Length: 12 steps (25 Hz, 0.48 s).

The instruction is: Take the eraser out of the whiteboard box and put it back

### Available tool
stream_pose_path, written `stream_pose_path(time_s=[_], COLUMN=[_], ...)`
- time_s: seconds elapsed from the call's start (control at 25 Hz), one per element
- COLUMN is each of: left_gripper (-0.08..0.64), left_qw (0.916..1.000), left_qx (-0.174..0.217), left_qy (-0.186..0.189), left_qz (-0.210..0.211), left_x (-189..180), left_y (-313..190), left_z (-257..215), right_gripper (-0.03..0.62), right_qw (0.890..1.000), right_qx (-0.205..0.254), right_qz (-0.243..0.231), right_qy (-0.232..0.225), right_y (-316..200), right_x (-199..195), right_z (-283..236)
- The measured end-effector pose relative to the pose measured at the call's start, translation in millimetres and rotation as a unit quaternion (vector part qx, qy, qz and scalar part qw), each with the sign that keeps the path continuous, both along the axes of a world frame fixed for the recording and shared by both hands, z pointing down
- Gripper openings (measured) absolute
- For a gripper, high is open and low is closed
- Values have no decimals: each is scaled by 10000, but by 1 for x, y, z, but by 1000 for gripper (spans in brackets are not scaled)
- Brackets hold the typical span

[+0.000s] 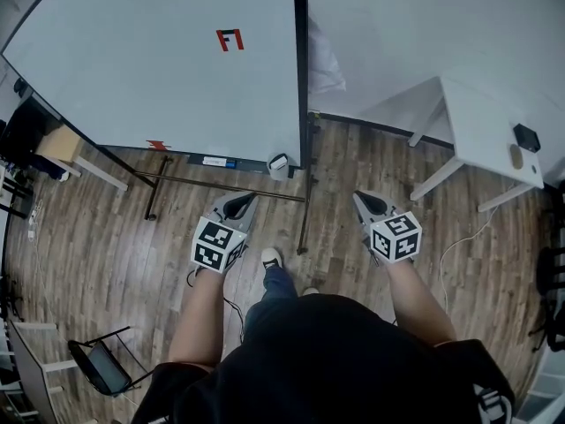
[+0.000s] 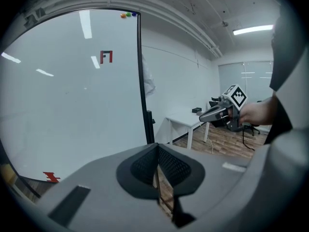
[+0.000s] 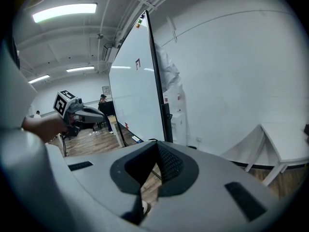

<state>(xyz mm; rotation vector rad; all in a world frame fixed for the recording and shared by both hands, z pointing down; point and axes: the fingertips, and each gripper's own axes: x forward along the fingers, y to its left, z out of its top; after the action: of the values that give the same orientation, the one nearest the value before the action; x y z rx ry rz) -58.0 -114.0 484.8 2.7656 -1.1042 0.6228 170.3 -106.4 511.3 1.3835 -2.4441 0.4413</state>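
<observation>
- Head view: whiteboard box (image 1: 279,162) sits at the whiteboard's (image 1: 159,51) lower right corner; eraser not discernible;
- only your gripper views show the jaws: left gripper (image 2: 158,158) and right gripper (image 3: 155,153) both closed, empty.

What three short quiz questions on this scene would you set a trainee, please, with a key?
1. True or false: the left gripper is holding something between its fingers.
2. In the head view, on which side of the whiteboard does the white table stand? A: left. B: right. C: in front, between the grippers.
3. How many grippers have their fingers together?

Key:
1. False: it is shut and empty.
2. B.
3. Two: the right gripper is shut and empty as well.
</observation>
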Motion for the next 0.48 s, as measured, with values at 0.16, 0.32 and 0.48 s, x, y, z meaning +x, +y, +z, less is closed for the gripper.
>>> stream_pose_path(time_s=[0.16, 0.32, 0.48], left_gripper=[11, 11, 11], left_qw=[9999, 9999, 9997], left_qx=[-68, -109, -156], left_qy=[51, 53, 39], left_qz=[54, 111, 160], left_x=[-1, -2, -3], left_y=[-9, -20, -34], left_z=[8, 10, 14], right_gripper=[-6, -6, -6], right_qw=[10000, 9999, 9998], right_qx=[-16, -35, -67], right_qz=[48, 122, 184], right_qy=[46, 44, 19], right_y=[-7, -16, -28], right_x=[-3, -3, -4], right_z=[1, 2, 5])
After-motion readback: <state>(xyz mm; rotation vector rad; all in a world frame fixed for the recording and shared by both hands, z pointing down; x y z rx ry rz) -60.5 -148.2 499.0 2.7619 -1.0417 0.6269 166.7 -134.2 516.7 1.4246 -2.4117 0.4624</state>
